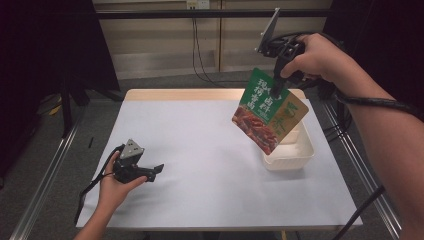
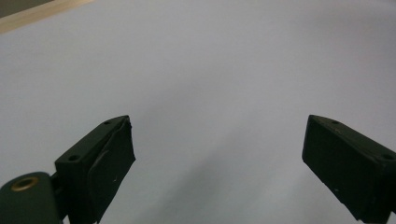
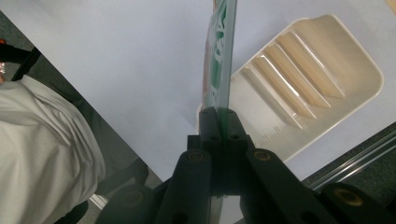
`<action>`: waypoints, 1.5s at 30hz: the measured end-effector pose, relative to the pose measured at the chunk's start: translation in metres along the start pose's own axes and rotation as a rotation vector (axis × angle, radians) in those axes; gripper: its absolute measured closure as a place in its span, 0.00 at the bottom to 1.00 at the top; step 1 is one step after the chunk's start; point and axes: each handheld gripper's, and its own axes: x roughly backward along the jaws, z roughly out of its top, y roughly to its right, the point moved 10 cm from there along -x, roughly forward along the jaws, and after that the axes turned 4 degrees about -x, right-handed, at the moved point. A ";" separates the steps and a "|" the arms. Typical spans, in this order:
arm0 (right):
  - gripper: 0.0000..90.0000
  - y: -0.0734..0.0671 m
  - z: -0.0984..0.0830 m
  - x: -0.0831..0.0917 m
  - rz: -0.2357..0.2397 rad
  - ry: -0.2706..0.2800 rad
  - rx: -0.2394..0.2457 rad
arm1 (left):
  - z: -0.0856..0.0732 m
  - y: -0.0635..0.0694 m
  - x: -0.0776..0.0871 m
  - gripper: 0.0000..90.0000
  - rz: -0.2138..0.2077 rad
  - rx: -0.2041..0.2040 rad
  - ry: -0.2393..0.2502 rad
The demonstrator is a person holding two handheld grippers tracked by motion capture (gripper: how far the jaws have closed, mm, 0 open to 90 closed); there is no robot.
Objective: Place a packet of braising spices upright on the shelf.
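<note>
1. The table [image 1: 200,200] is covered by a white sheet, with a strip of bare wood along its far edge. Most of the sheet is bare.

2. A white plastic tray [image 1: 295,152] sits near the table's right edge. In the right gripper view its ribbed floor [image 3: 299,79] shows, with nothing lying in it.

3. The food pouch [image 1: 267,112], green on top with a picture of a dish below, hangs tilted in the air above the tray's near-left corner, not touching it. From the right gripper view it is seen edge-on [image 3: 223,56].

4. The right tool [image 1: 276,90] is clenched on the pouch's upper edge, its jaws pressed flat together on the thin seal.

5. The left tool [image 1: 157,170] rests low on the sheet at the near left, well apart from the tray. Its jaws stand wide apart with nothing between them.

6. Risks, as I judge them: the grip is on a narrow strip of slick film, so the pouch could slide out. It hangs askew, so if lowered its bottom corner could catch the tray rim and tip or push the light tray, which nothing steadies.

7. Hard to tell: the pouch hides part of the tray's left wall in the high view, its lettering is too small to read, and its back face is unseen.
</note>
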 end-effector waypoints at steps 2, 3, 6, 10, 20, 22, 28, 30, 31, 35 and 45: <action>1.00 0.002 -0.001 0.002 -0.002 0.005 -0.005 | 0.000 0.000 0.000 0.10 -0.001 -0.007 0.000; 1.00 0.004 -0.002 0.002 -0.005 0.008 -0.008 | 0.001 0.000 0.000 0.10 0.005 0.003 0.001; 1.00 0.013 -0.006 0.006 -0.015 0.022 -0.010 | 0.001 0.000 0.001 0.10 0.003 0.003 0.003; 1.00 0.018 -0.012 0.008 -0.013 0.022 -0.017 | 0.001 0.000 0.000 0.10 0.008 0.002 0.002; 1.00 0.026 -0.026 0.008 -0.024 0.012 -0.027 | 0.000 0.000 0.001 0.10 0.010 0.000 -0.004; 1.00 0.027 -0.028 0.006 -0.015 0.012 -0.021 | 0.000 -0.001 0.001 0.10 0.015 -0.008 -0.006; 1.00 0.032 -0.033 0.004 -0.024 0.011 -0.022 | 0.001 0.000 0.001 0.10 0.016 -0.006 0.003; 1.00 0.033 -0.035 0.003 -0.020 0.014 -0.032 | 0.001 0.000 0.000 0.10 0.016 -0.008 0.000; 1.00 0.033 -0.035 0.003 -0.020 0.014 -0.032 | 0.001 0.000 0.000 0.10 0.016 -0.008 0.000; 1.00 0.039 -0.043 0.000 -0.019 0.010 -0.035 | 0.000 0.000 0.001 0.10 0.017 -0.014 -0.011; 1.00 0.046 -0.053 -0.005 -0.023 0.002 -0.046 | 0.001 0.001 0.000 0.10 0.020 -0.011 -0.003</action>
